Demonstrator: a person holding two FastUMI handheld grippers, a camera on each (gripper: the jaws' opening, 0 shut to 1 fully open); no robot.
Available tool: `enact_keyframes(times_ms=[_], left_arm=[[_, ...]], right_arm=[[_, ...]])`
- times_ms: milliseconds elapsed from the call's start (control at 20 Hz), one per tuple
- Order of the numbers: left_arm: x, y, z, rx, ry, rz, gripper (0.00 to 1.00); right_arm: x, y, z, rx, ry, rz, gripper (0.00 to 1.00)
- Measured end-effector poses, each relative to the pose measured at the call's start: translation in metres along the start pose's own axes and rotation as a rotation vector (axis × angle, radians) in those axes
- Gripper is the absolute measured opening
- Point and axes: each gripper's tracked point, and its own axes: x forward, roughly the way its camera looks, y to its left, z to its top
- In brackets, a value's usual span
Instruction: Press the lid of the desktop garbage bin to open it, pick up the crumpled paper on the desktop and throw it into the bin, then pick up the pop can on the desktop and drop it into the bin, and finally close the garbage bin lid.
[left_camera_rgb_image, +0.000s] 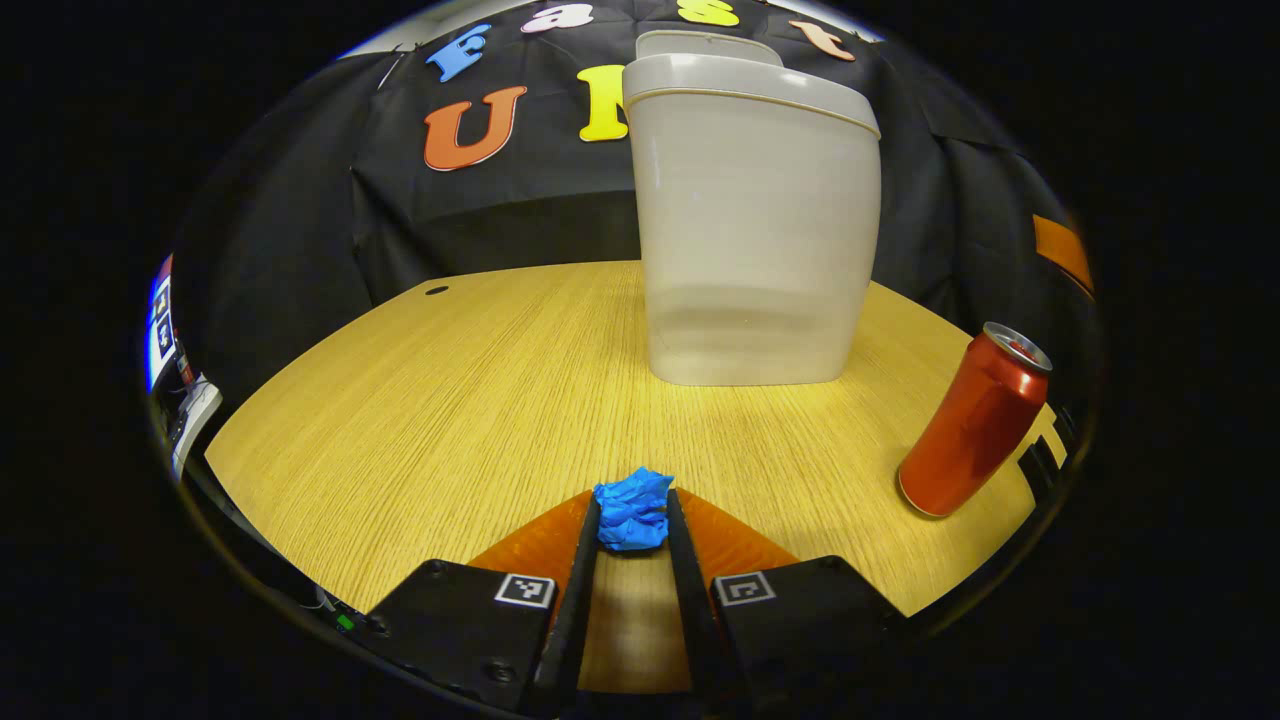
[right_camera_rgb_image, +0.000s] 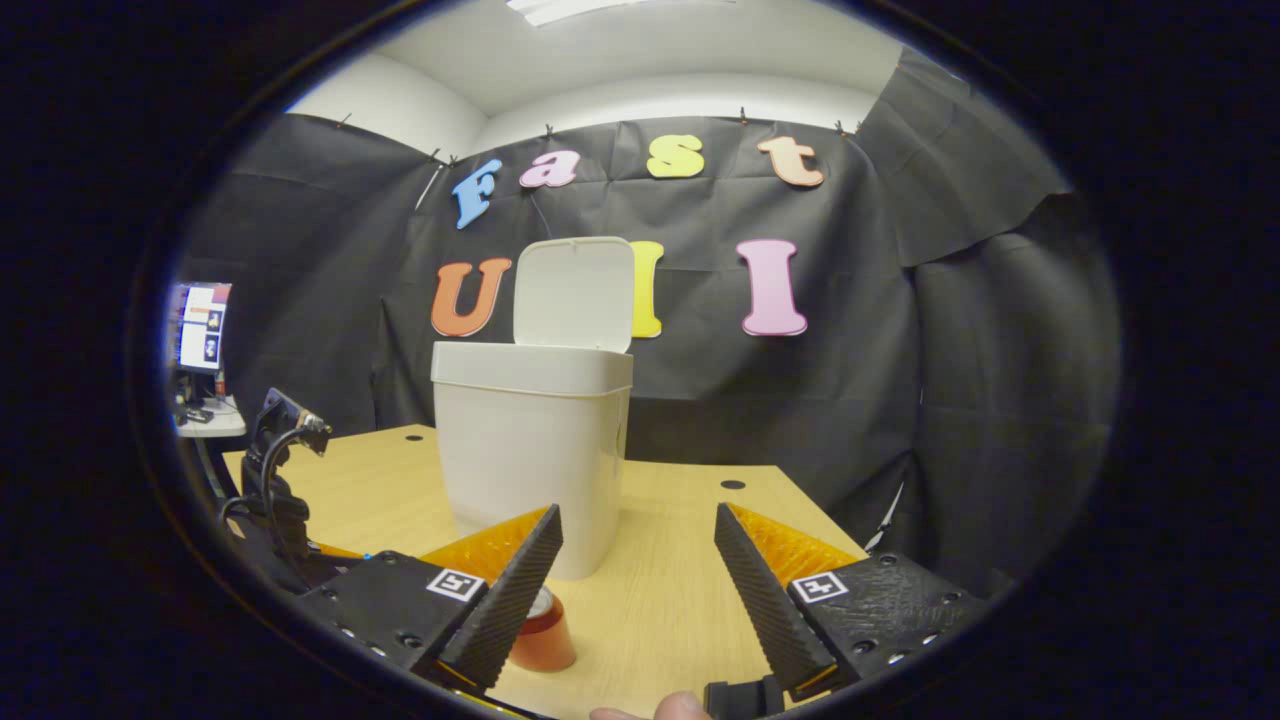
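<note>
Btwn left gripper (left_camera_rgb_image: 632, 520) fingers: crumpled paper (left_camera_rgb_image: 633, 508); bin (left_camera_rgb_image: 755, 215) ahead, can (left_camera_rgb_image: 975, 420) right.

Bin (right_camera_rgb_image: 530, 450) lid (right_camera_rgb_image: 575, 293) up; hand-held gripper (right_camera_rgb_image: 637, 570) spread wide.

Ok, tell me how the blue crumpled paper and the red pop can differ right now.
The blue crumpled paper is a small, irregular wad; the red pop can is a taller, smooth metal cylinder. The paper sits pinched between the left claw fingers; the can stands free and untouched, off to the side. Both rest on the wooden desktop before the open white bin.
</note>
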Motion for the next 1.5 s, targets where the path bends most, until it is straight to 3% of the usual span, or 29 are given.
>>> enact_keyframes(times_ms=[250, 600, 650, 700, 1350, 1400, 1500], left_arm=[[0.001, -0.002, 0.005, -0.043, -0.021, -0.01, 0.33], [-0.008, -0.005, 0.022, -0.069, -0.063, -0.039, 0.32], [-0.012, -0.003, 0.025, -0.078, -0.072, -0.04, 0.36], [-0.017, 0.0, 0.027, -0.081, -0.081, -0.039, 0.32], [-0.032, 0.013, 0.047, -0.082, -0.129, -0.026, 0.32], [-0.033, 0.013, 0.048, -0.084, -0.134, -0.025, 0.36], [-0.036, 0.014, 0.052, -0.088, -0.146, -0.024, 0.32]], right_arm=[[-0.011, 0.016, -0.023, 0.065, 0.05, 0.013, 0.96], [-0.013, 0.044, -0.041, 0.042, 0.08, 0.01, 0.95], [-0.011, 0.048, -0.045, 0.026, 0.085, 0.008, 0.95], [-0.009, 0.052, -0.049, 0.017, 0.094, 0.014, 0.95], [-0.007, 0.078, -0.063, -0.004, 0.1, 0.058, 0.95], [-0.007, 0.077, -0.066, -0.007, 0.106, 0.055, 0.96], [-0.005, 0.077, -0.074, -0.008, 0.123, 0.051, 0.95]])
